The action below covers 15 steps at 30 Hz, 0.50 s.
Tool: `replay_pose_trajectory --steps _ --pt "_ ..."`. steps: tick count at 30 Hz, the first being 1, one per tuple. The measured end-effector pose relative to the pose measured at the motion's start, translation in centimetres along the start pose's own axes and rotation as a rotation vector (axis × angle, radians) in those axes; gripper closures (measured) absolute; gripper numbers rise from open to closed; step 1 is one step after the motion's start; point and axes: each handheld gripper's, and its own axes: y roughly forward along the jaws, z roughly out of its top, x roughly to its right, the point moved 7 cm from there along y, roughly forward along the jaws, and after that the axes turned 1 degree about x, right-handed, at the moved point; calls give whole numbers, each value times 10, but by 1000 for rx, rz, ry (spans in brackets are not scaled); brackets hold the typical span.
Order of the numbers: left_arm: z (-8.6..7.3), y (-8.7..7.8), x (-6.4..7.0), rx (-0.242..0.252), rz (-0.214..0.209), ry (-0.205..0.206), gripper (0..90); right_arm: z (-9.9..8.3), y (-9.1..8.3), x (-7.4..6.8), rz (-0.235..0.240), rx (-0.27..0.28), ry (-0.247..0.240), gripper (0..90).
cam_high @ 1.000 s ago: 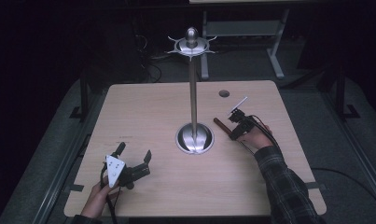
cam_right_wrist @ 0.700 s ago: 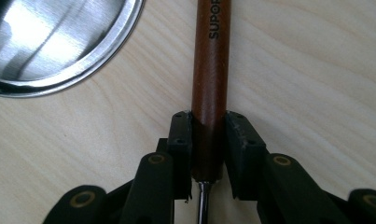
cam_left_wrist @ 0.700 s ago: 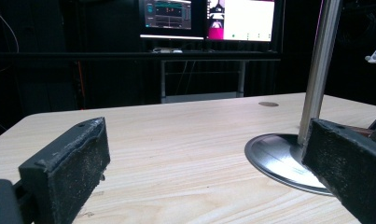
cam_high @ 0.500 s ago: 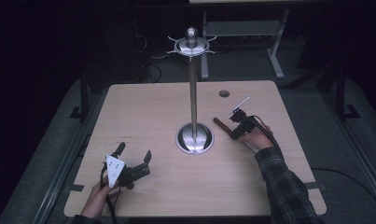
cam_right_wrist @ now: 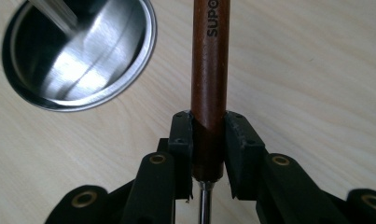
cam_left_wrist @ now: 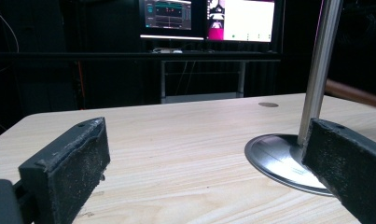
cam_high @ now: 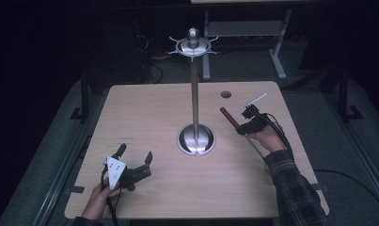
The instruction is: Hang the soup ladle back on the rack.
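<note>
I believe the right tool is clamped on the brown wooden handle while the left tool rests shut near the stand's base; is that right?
Not quite: the left tool is open, its jaws wide apart in the left gripper view. The right tool does clamp the brown wooden handle, near the stand's base.

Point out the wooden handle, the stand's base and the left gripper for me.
wooden handle (cam_right_wrist: pixel 210 70), right gripper view, mid-shaft.
stand base (cam_high: pixel 196 139), high view, disc's top face.
left gripper (cam_high: pixel 134 159), high view, between its open jaws.

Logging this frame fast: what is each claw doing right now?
Left claw: open, holding nothing, low over the table.
Right claw: shut on the brown wooden handle, near the steel stand.
</note>
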Motion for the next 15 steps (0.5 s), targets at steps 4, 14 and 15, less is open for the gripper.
replay_pose_trajectory --steps 4,14,15 --pt "0 0 0 -2 1 1 2 1 -19 -1 -11 68 -6 734" --pt "0 0 1 -1 0 4 3 -3 -59 -7 -30 246 -3 734" --pt "0 0 1 -1 0 3 2 -3 -64 -7 -24 264 -4 734"
